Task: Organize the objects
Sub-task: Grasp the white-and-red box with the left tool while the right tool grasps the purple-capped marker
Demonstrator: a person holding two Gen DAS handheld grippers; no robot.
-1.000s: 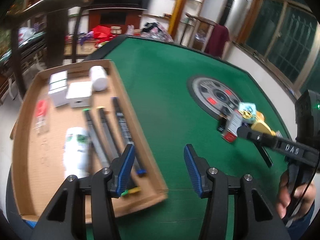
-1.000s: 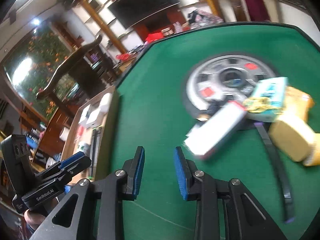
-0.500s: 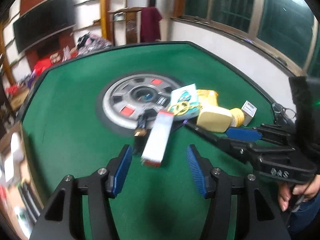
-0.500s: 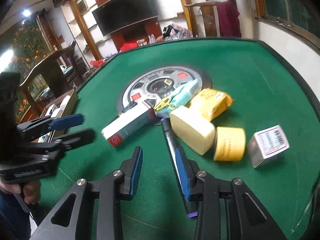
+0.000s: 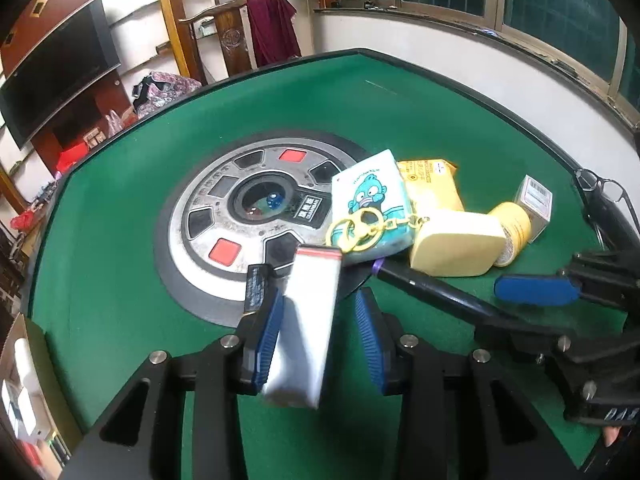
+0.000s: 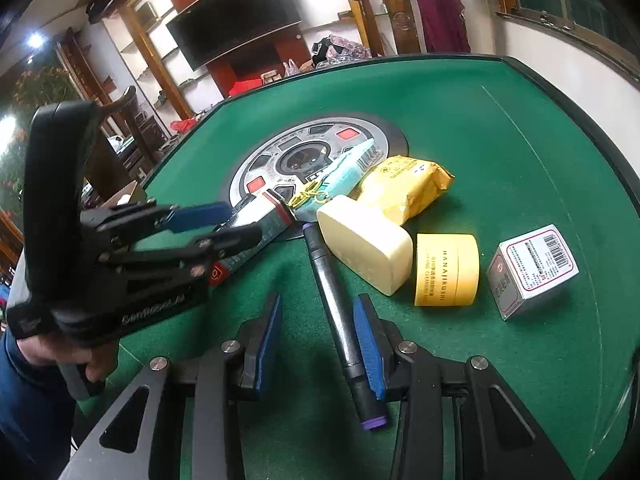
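Observation:
A long white box with a red end lies on the green table, between the blue pads of my left gripper. Its jaws are closing: the left pad touches the box, and a gap remains at the right pad. The right wrist view shows the same box between the left gripper's fingers. My right gripper is open around a black pen with purple ends, which lies against its right pad. From the left wrist view, the pen runs to the right gripper.
Behind the pen lie a cartoon tissue pack with a yellow key ring, a yellow packet, a cream block, a yellow jar and a barcoded white box. A round control disc fills the table's middle. A cardboard tray sits far left.
My left gripper swung from the cardboard tray to the pile and came down over the long box, its jaws narrowing. My right gripper moved from the box to over the pen.

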